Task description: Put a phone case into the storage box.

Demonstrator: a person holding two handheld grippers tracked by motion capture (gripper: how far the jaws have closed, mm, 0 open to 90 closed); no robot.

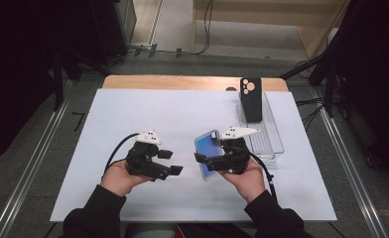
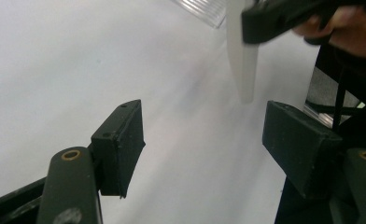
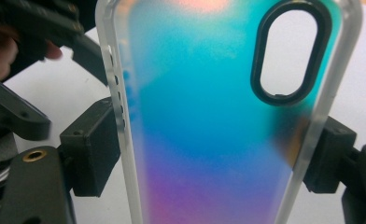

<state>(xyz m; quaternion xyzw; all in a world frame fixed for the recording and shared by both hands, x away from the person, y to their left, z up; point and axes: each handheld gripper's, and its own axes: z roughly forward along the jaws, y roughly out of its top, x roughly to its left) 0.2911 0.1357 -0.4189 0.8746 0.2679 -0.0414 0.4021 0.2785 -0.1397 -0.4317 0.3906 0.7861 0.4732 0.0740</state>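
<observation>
The tabletop [image 1: 148, 114] sits under a white sheet, and along its far edge a strip of bare pale wood [image 1: 182, 82] peeks out. Grey carpeted floor [image 1: 91, 94] spreads all around it. Off both sides of the tabletop, metal rails [image 1: 31, 163] run along the floor, angling away. Beyond the far edge, black cables [image 1: 202, 29] trail over the floor toward light wooden furniture [image 1: 301, 20]. Far left and far right of the tabletop it's dark, with black stands [image 1: 58, 79] and more cables [image 1: 311, 106] at the right. Light falls evenly, soft.
</observation>
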